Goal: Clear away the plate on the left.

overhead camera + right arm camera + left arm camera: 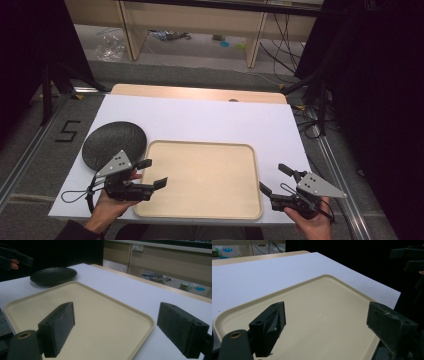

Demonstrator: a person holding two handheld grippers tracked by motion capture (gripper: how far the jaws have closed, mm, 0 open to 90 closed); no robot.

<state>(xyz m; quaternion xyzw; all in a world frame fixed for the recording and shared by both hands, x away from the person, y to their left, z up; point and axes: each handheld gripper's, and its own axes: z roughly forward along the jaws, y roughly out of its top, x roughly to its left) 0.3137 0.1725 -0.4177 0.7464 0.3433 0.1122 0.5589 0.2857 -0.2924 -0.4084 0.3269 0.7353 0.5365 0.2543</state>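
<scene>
Both grippers hang with their jaws wide apart and nothing between them. Left gripper (156,173) hovers at the near left corner of the beige tray (200,145); in its own view the 2 black pads frame bare tray floor without touching it. Right gripper (274,179) sits just off the tray's near right edge, over the white table cover (200,117), and its pads likewise close on nothing; whether it clears the rim or brushes it cannot be told from above.

Judging by the layout, this reads as the approach stage: no object has been gripped yet. 1 black plate (114,145) rests flat on the cover at the left, just beside the tray's far left corner and just beyond the left gripper. It looks the likely thing to be handled, and the tray the likely place for it.

Next move probably calls for the left gripper to swing left and far, drop low enough to straddle the plate's thin rim with 1 pad above and 1 below, then pinch. A shallow rim like that could slip out if the bite is too light.
</scene>
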